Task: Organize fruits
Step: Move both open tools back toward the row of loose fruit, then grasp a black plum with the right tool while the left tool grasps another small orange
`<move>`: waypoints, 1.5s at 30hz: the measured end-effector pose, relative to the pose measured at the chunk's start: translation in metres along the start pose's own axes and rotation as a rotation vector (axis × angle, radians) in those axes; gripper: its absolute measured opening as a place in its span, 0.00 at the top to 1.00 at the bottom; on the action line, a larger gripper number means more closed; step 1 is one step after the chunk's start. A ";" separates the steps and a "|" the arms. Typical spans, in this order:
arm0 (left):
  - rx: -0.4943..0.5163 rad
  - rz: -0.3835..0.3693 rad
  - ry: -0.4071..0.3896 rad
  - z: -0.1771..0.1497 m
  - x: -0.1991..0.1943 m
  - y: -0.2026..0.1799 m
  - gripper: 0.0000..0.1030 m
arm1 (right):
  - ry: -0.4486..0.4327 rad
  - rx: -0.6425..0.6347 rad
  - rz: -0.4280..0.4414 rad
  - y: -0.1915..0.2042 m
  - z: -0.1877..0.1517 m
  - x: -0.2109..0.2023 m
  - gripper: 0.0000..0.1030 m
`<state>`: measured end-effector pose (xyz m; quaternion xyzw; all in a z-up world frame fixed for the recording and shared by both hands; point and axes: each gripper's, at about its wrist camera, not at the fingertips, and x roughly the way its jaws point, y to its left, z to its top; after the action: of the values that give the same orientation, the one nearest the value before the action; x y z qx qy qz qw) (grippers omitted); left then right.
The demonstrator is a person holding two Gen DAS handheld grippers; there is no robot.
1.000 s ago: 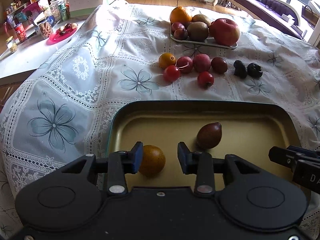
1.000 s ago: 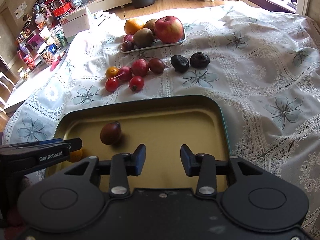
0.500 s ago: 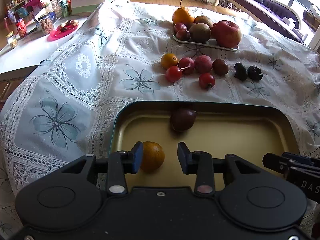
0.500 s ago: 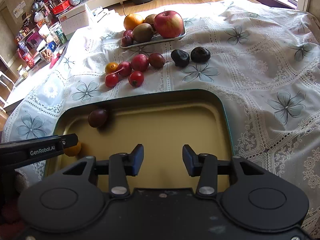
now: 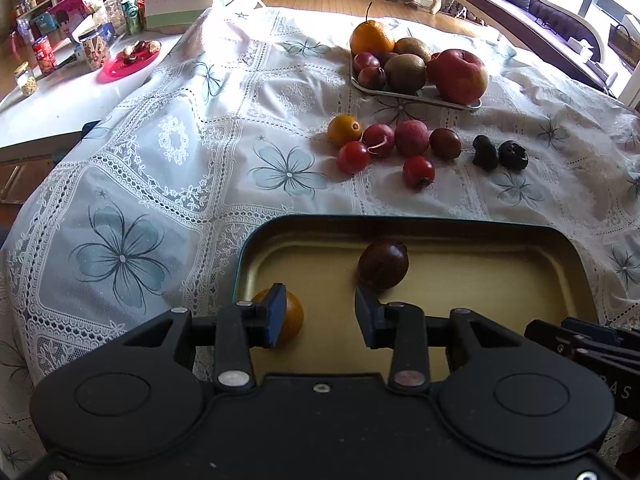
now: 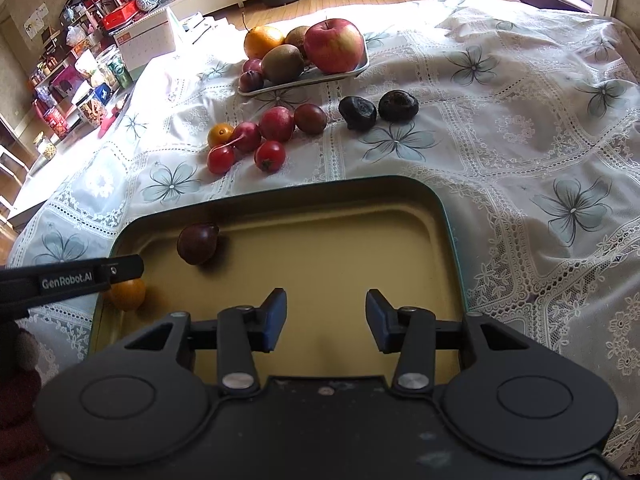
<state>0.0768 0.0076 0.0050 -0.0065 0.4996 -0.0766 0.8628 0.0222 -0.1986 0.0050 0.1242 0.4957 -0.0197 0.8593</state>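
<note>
A gold tray (image 5: 500, 276) (image 6: 360, 248) with a dark rim lies near me on the lace cloth. In it rest a dark brown plum (image 5: 383, 265) (image 6: 197, 243) near the far wall and a small orange fruit (image 5: 291, 318) (image 6: 128, 294) in the near left corner. My left gripper (image 5: 320, 316) hovers open over the tray's left part, holding nothing. My right gripper (image 6: 326, 320) is open and holds nothing above the tray's middle. Beyond the tray lie several loose small fruits: an orange one (image 5: 344, 130), red ones (image 5: 418, 172) (image 6: 270, 156) and two black wrinkled ones (image 5: 499, 155) (image 6: 378, 109).
A white plate (image 5: 416, 96) (image 6: 304, 80) at the back holds an apple (image 5: 460, 76), kiwis, plums and an orange. A side table (image 5: 60, 100) with jars and a pink dish stands left. A sofa (image 5: 520, 4) is at the far right.
The dark plum rolled from the tray's middle to its far left wall and back a little. Both grippers drew back slightly and stayed open.
</note>
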 end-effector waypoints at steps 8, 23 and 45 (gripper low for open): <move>-0.022 0.010 -0.004 0.028 0.010 0.010 0.55 | -0.014 0.036 -0.006 -0.015 0.023 0.001 0.54; 0.043 0.034 -0.019 0.081 0.039 -0.001 0.55 | -0.047 0.102 -0.097 -0.059 0.099 0.032 0.50; 0.061 0.005 0.019 0.143 0.107 -0.016 0.55 | -0.084 0.080 -0.114 -0.055 0.168 0.091 0.49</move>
<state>0.2507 -0.0325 -0.0145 0.0216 0.5051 -0.0895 0.8581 0.2022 -0.2833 -0.0038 0.1290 0.4643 -0.0934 0.8712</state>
